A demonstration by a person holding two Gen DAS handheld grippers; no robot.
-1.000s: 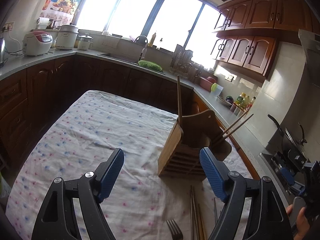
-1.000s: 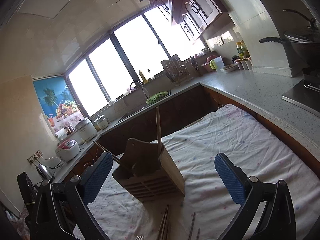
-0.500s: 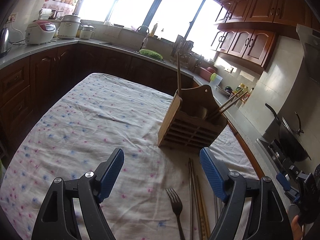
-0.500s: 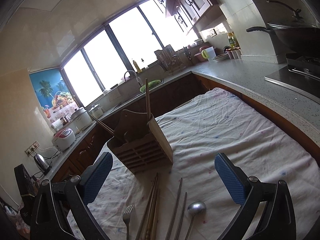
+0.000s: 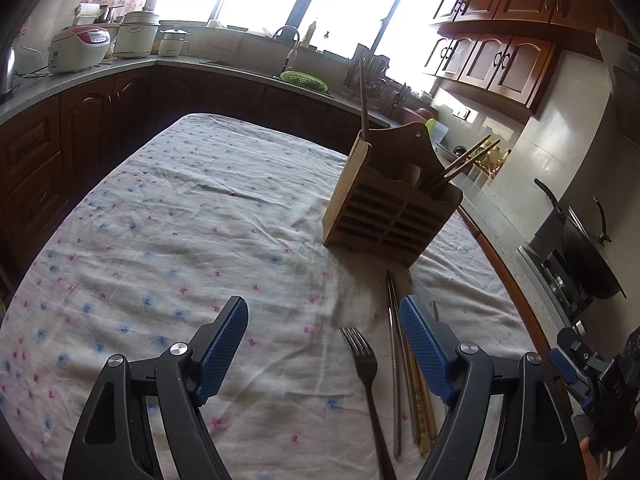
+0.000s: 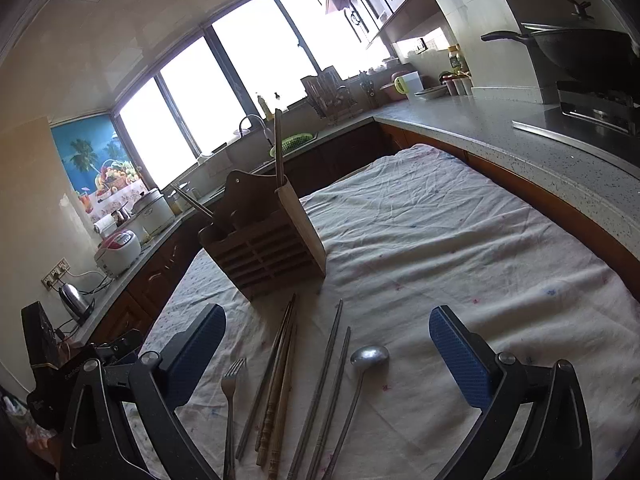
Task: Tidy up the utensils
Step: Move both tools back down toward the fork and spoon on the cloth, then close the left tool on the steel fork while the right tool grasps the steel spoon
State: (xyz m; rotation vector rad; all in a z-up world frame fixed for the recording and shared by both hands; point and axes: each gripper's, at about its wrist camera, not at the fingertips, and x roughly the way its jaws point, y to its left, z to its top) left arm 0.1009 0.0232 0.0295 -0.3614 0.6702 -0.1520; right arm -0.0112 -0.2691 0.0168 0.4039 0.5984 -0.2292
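A wooden utensil holder point(image 5: 388, 204) point(image 6: 264, 240) stands on the flowered tablecloth point(image 5: 168, 216) with a few chopsticks standing in it. In front of it lie a metal fork point(image 5: 366, 368) point(image 6: 229, 392), wooden chopsticks point(image 6: 276, 392) point(image 5: 418, 396), metal chopsticks point(image 6: 326, 380) and a metal spoon point(image 6: 366, 364). My left gripper point(image 5: 322, 346) is open and empty, above the cloth just left of the fork. My right gripper point(image 6: 326, 352) is open and empty, above the row of utensils.
Kitchen counters surround the table: rice cookers point(image 5: 80, 50) at the left, a sink with a green basket point(image 5: 304, 78) at the back, a wok on the stove point(image 6: 576, 54) at the right. The cloth point(image 6: 460, 240) spreads wide to the right of the holder.
Both grippers have pulled back and tilted down from the holder, so the fork, chopsticks and spoon on the cloth have come into view. Both stay open.
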